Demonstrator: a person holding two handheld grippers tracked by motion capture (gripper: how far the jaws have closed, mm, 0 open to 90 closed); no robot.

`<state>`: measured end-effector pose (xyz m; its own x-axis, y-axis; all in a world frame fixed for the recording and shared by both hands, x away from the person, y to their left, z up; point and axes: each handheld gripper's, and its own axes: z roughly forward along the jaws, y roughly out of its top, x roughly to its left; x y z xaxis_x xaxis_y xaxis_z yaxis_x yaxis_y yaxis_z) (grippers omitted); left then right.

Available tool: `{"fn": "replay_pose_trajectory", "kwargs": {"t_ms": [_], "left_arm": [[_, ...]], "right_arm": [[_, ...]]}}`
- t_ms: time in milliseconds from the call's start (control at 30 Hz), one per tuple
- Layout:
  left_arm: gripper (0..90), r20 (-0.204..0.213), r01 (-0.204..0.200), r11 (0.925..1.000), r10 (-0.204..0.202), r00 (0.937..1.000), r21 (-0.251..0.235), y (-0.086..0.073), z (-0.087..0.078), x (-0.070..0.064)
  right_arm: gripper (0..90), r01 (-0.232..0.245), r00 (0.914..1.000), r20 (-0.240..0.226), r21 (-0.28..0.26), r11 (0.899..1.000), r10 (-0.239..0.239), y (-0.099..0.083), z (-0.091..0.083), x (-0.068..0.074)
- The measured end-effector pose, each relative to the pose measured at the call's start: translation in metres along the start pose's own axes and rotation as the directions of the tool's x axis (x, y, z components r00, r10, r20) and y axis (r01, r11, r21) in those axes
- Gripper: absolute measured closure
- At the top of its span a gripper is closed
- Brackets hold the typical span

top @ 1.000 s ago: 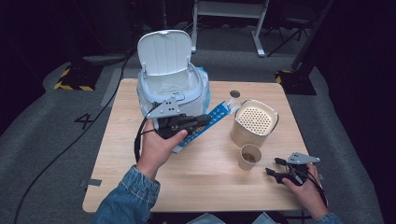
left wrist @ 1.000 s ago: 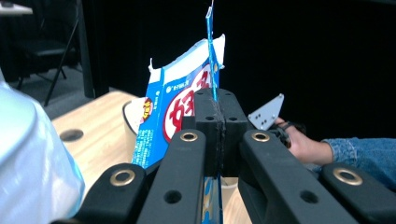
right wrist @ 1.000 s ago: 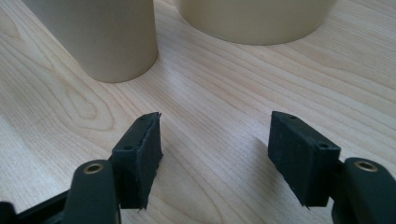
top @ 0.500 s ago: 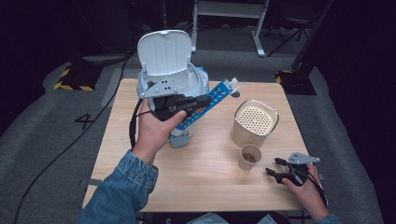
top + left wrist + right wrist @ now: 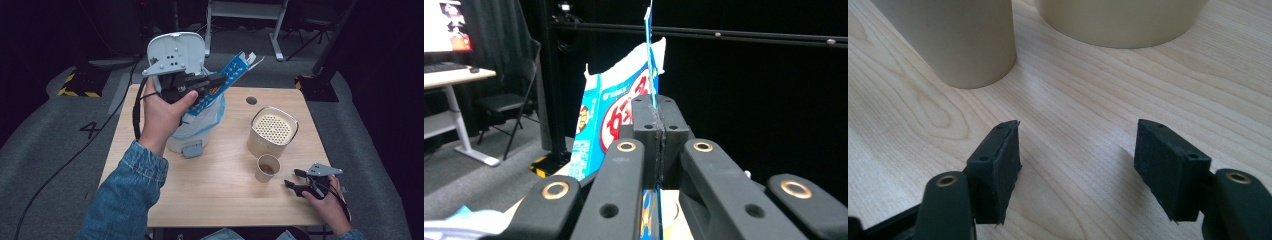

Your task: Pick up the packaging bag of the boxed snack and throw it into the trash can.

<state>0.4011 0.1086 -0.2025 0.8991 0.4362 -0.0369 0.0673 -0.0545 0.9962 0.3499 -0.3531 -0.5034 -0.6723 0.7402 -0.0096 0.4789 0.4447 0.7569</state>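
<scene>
Compared with half a second ago, the left gripper (image 5: 200,85) sits higher and farther from the person, raised over the white bin (image 5: 192,120), and the blue packet (image 5: 227,75) it carries now tilts up past the far edge of the bench (image 5: 220,195) beside the bin's open lid (image 5: 176,52). A second ago the packet lay low at the bin's right side. The right gripper (image 5: 295,182) has not moved: it rests on the bench near the front right corner.

In the left gripper view the jaws are pressed together on the thin edge of the blue packet (image 5: 624,115), whose torn top stands above them. In the right gripper view the right gripper (image 5: 1078,155) has its jaws wide apart with bare wood between them, holding nothing.

Counted in the high view: one blue packet, one white bin with a plastic liner, one beige round container (image 5: 272,131) with a perforated top, one small paper cup (image 5: 266,167) just in front of it, and two grippers. The cup stands near the right gripper's jaws, not touching them; the same cup (image 5: 955,40) and the container (image 5: 1118,20) appear close ahead in the right gripper view.
</scene>
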Motion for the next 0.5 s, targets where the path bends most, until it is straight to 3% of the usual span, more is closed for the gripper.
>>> {"fn": "replay_pose_trajectory", "kwargs": {"t_ms": [233, 500], "left_arm": [[89.3, -0.022, -0.020, 0.9997, 0.020, 0.9996, -0.014, 0.016, 0.006, 0.010], [89.2, -0.077, -0.025, 0.9994, 0.023, 0.9968, -0.026, 0.026, 0.008, 0.025]], "right_arm": [[35.6, -0.001, 1.0000, 0.000, 0.000, 1.000, 0.001, 0.000, 0.000, 0.000], [35.5, -0.003, 1.0000, 0.000, -0.001, 1.000, 0.003, 0.000, 0.000, 0.000]]}}
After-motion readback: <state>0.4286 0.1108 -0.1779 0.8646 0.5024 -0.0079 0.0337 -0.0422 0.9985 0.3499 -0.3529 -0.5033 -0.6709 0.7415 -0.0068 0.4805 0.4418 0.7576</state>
